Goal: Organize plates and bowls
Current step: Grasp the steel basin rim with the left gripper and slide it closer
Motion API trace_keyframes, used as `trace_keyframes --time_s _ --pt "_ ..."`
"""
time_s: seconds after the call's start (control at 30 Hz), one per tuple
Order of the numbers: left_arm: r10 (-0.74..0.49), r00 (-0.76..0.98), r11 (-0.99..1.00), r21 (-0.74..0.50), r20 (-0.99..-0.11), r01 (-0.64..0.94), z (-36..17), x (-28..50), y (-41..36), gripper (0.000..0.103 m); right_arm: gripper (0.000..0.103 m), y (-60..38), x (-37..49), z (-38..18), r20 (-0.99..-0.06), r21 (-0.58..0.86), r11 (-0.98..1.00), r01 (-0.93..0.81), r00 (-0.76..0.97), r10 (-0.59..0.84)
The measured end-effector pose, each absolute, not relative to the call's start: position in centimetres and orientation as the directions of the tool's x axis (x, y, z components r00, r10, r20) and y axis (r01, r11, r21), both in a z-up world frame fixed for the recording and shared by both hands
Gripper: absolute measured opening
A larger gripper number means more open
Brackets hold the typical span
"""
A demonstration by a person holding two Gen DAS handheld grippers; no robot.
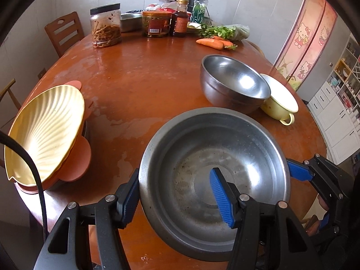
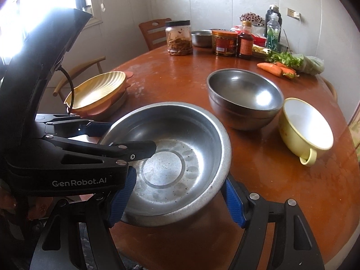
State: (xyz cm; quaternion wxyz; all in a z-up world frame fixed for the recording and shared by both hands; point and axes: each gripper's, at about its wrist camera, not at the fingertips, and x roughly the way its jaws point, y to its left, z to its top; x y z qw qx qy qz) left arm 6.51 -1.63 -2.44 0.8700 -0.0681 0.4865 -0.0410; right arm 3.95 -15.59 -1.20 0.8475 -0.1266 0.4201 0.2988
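Both grippers, left (image 1: 177,199) and right (image 2: 175,200), clamped on pan (image 1: 213,164) rim, opposite sides; bowls (image 1: 234,81) ahead, rightward.

Probably a home dining room: wooden table (image 1: 135,85), jars (image 1: 105,25), carrots (image 1: 213,42), chairs (image 1: 64,31).
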Motion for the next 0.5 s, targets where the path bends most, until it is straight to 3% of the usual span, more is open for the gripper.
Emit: trace_keyframes --time_s 0.5 --pt "-0.154 0.526 0.985 -0.175 -0.836 0.009 -2.46 6.82 -1.02 0.059 0.077 -15.09 4.93 -1.59 -0.805 0.053 0.797 -0.601 0.447 0.391"
